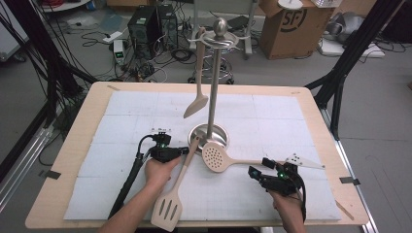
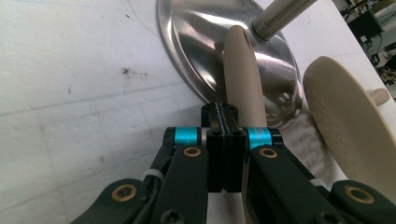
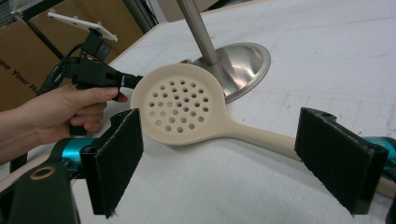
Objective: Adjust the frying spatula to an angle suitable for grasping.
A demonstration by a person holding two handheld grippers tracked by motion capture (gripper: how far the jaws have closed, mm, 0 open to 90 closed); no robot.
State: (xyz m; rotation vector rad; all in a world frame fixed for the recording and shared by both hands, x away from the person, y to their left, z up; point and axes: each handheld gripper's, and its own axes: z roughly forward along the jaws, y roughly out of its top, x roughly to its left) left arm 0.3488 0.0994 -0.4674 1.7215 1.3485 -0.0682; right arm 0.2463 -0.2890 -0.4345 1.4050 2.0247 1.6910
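A metal utensil stand (image 1: 212, 82) rises from its round base (image 1: 221, 132) at mid-table. A beige spatula (image 1: 197, 97) hangs from the stand's top ring. My left gripper (image 1: 183, 151) is shut on the handle of a beige slotted turner (image 1: 167, 208); the handle end (image 2: 243, 79) rests against the base (image 2: 196, 42). A beige perforated skimmer (image 1: 215, 156) lies right of the base. My right gripper (image 1: 260, 166) is open, with its pads (image 3: 116, 158) on either side of the skimmer's handle (image 3: 261, 137) without touching it. The skimmer's bowl (image 3: 180, 105) leans on the base.
A white mat (image 1: 272, 116) covers the wooden table (image 1: 82, 126). Beyond the far edge are a computer tower (image 1: 145, 24), floor cables, and a cardboard box (image 1: 291, 24). Black frame legs (image 1: 350, 53) stand at the right. The person's left hand (image 3: 60, 112) and left gripper (image 3: 100, 72) show beyond the skimmer.
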